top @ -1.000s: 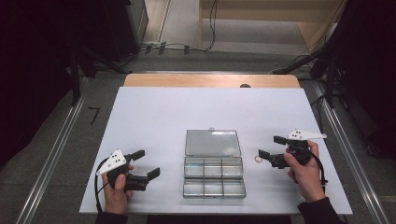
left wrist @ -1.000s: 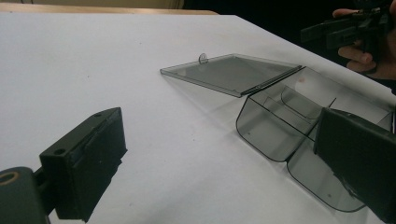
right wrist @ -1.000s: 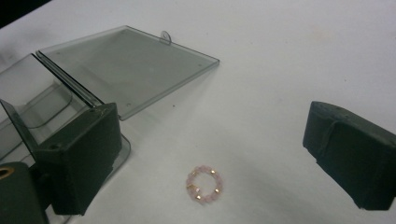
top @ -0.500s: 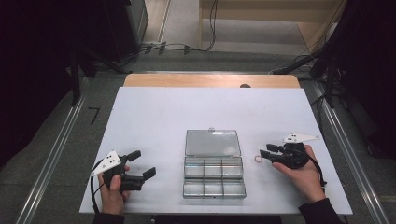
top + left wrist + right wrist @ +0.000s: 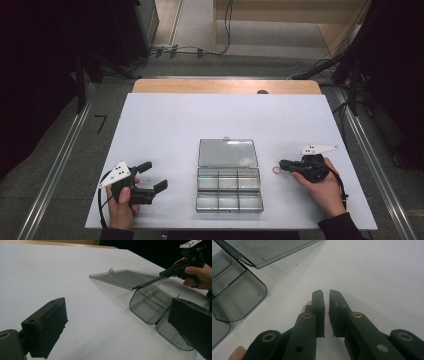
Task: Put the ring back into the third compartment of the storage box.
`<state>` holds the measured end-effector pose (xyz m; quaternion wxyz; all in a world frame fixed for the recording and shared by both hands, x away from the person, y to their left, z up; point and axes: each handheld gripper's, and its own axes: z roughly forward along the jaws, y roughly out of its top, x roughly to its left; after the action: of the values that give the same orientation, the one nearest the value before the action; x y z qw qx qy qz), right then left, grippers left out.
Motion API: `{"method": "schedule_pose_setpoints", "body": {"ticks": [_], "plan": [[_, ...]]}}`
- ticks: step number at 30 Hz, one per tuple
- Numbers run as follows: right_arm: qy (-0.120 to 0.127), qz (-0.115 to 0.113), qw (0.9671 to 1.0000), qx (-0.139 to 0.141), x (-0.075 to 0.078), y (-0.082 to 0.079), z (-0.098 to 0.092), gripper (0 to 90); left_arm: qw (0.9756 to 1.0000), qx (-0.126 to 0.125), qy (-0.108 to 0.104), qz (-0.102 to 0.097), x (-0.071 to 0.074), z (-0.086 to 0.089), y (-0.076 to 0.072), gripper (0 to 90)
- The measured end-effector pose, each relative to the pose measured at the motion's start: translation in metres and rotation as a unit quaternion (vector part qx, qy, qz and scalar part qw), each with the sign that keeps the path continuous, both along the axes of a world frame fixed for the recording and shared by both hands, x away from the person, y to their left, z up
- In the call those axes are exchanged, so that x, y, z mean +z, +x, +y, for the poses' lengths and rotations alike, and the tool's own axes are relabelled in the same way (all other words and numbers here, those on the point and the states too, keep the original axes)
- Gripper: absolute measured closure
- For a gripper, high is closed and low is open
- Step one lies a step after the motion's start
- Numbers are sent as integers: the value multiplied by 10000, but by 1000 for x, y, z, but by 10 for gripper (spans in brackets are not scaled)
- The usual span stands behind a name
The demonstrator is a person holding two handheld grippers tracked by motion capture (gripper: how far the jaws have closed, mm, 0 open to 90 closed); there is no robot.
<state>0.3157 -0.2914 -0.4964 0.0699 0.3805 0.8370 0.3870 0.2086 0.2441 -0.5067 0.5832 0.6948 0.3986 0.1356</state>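
A small pinkish ring [image 5: 275, 170] lies on the white table [image 5: 200, 120], just right of a clear grey compartment box [image 5: 229, 200] whose lid [image 5: 227, 153] lies open behind it. My right gripper [image 5: 283, 165] points left at the ring, its tips almost over it. Its jaws have just been closing and now stand with only a thin slit between them, and nothing is in the slit. In the right gripper view [image 5: 325, 292] the ring [image 5: 305, 305] peeks out beside the left jaw. My left gripper [image 5: 155, 175] rests open left of the box.
The box's compartments [image 5: 150, 307] look empty, and the lid [image 5: 125, 277] rests flat on the table. The far half of the table is bare white. A wooden strip [image 5: 225, 86] runs along the far edge, with cables on the floor beyond.
The right gripper's jaws went from wide open to nearly together, and the gripper tipped down toward the ring. The left hand shifted only slightly.
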Motion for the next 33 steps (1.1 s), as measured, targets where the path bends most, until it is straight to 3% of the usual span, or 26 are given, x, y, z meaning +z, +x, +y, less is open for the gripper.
{"method": "schedule_pose_setpoints", "body": {"ticks": [8,14,25,33], "plan": [[-136,68,9999,5,-5,0,6,825,10000,-8,21,29,0,-1,0,16],[-341,-142,9993,16,-7,-2,10,845,10000,-8,31,39,0,-1,1,15],[-271,-111,9994,-176,-8,-5,11,866,10000,14,35,25,0,-3,2,16],[-3,-14,9998,-183,-10,-2,7,871,10000,-25,42,29,0,-3,2,15]]}}
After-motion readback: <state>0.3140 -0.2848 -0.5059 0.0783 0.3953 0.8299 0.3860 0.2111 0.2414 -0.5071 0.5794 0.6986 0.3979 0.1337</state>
